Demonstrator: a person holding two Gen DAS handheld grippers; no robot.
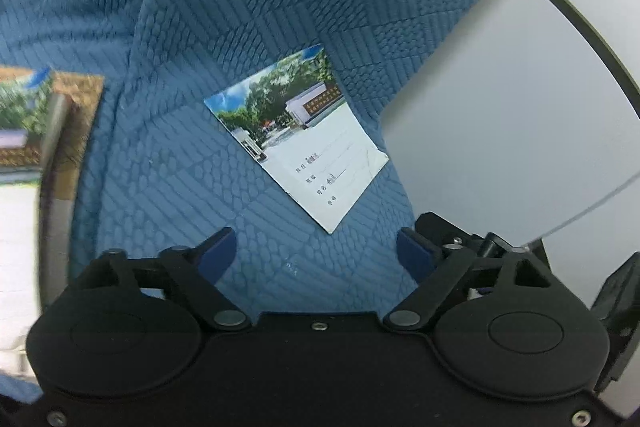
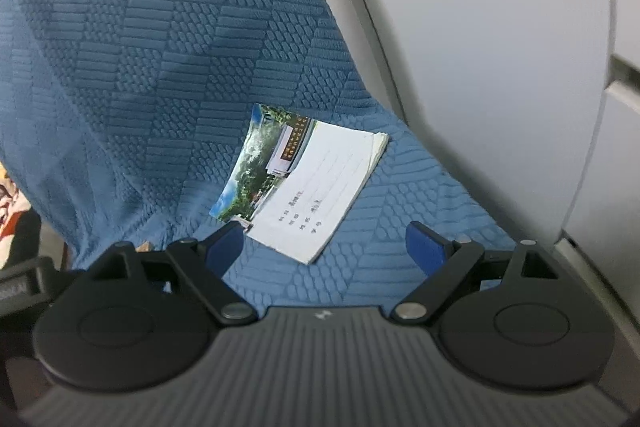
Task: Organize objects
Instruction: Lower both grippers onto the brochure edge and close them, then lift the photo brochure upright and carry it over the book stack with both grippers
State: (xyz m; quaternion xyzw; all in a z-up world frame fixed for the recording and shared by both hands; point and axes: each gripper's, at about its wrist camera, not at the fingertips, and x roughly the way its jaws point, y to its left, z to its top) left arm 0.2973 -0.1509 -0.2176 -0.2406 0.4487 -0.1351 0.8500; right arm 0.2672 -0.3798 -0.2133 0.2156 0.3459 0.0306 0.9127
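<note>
Where the blue textured cover point(image 1: 224, 27) drapes over a seat, one thin booklet point(image 1: 298, 139) lies flat on it, photo cover up, with printed lines and small handwriting too fine to read. White panelling point(image 1: 500, 107) borders the cover at the right. A second photo-printed item point(image 1: 24, 123) sits at the left edge of the left wrist view, blurred and cut off. Left gripper point(image 1: 316, 255): fingers apart, nothing between them, booklet just ahead. Right gripper point(image 2: 324, 247): fingers apart, the booklet's near corner lying between them, unpressed.
</note>
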